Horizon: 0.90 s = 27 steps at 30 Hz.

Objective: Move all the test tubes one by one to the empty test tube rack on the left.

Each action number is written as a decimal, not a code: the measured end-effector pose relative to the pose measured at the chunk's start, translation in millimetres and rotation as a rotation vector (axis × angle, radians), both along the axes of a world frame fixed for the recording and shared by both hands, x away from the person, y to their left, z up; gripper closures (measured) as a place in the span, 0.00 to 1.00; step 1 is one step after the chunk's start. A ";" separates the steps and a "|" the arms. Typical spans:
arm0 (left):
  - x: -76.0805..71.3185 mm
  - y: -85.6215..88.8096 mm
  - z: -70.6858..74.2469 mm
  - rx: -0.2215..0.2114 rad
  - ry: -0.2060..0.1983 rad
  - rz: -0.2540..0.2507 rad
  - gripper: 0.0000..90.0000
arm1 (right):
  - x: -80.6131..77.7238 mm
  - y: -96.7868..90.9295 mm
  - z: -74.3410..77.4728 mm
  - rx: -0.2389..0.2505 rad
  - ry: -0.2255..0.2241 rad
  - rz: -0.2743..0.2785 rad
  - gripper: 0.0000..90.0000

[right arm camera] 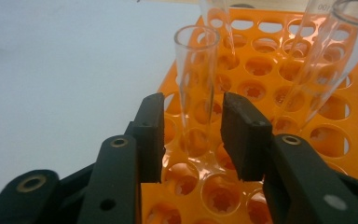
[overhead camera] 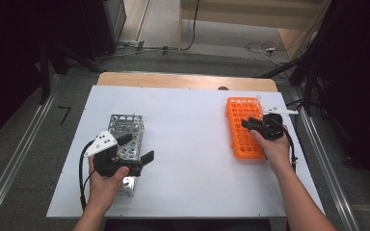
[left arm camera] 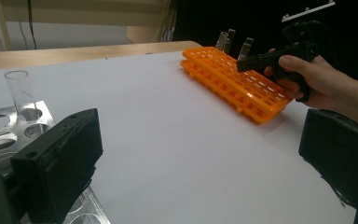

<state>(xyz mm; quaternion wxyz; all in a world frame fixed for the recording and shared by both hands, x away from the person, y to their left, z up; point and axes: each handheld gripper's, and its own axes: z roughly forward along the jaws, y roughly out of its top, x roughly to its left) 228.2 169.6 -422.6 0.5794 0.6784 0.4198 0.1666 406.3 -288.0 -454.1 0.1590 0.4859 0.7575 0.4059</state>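
Right gripper view: a clear test tube stands upright in the orange rack, between the right gripper pads with small gaps either side, ungripped. Left gripper hangs open over the metal rack on the white surface.

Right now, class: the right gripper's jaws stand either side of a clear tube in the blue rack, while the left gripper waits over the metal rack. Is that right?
Not quite: the rack is orange, not blue, as the right gripper view shows. The right gripper's jaws do stand either side of a clear tube, and the left gripper waits over the metal rack.
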 end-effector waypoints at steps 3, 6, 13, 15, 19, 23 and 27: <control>-0.1 0.2 0.2 -0.002 -0.001 -0.001 0.00 | 2.7 3.7 -0.9 -0.027 0.007 0.006 0.68; 0.0 0.5 0.1 0.000 0.002 0.001 0.00 | 4.5 7.5 -1.5 -0.056 0.010 0.006 0.71; 0.3 1.0 0.3 0.003 0.008 0.006 0.00 | 5.0 13.9 -2.2 -0.104 -0.011 -0.018 0.81; 0.5 1.0 0.1 0.002 0.008 0.006 0.00 | 4.4 15.9 -2.5 -0.116 -0.023 -0.017 0.81; 0.9 0.1 -0.4 0.008 0.009 0.003 0.00 | 2.9 15.2 -1.6 -0.108 -0.031 -0.020 0.82; 1.3 -1.3 -0.5 0.011 0.007 0.000 0.00 | -0.9 11.7 2.5 -0.076 -0.059 -0.017 0.82; 1.0 -3.4 -0.2 0.016 0.007 -0.003 0.00 | -7.1 7.8 11.9 -0.054 -0.111 -0.020 0.82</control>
